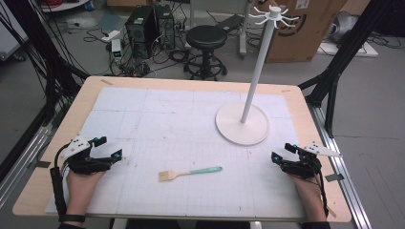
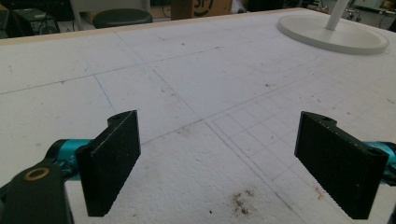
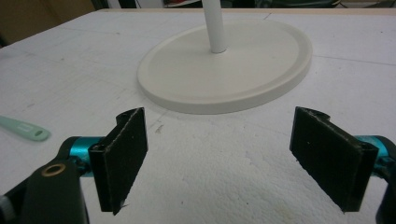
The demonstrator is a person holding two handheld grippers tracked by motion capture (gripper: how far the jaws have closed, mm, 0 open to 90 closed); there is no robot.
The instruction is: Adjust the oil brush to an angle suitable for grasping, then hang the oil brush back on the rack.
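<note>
Both grippers — left gripper (image 1: 109, 149), right gripper (image 1: 282, 152) — had jaws spread wide, empty, beside the brush (image 1: 190, 172); a rushed grab might push it away.

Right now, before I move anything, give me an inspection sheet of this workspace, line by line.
Surface: white gridded mat on a wooden table, with dark specks and scuffs.
Job's things: brush with a mint-green handle lying flat at front centre; white hook stand upright on its round base at back right, hooks bare.
Clutter: nothing seen on the mat.
Grippers: left gripper and right gripper both open, holding nothing, resting at the mat's front corners.
Cables: a black cable trails along the left forearm.
Surroundings: black stool, computer towers, floor cables, cardboard box, black frame legs.
</note>
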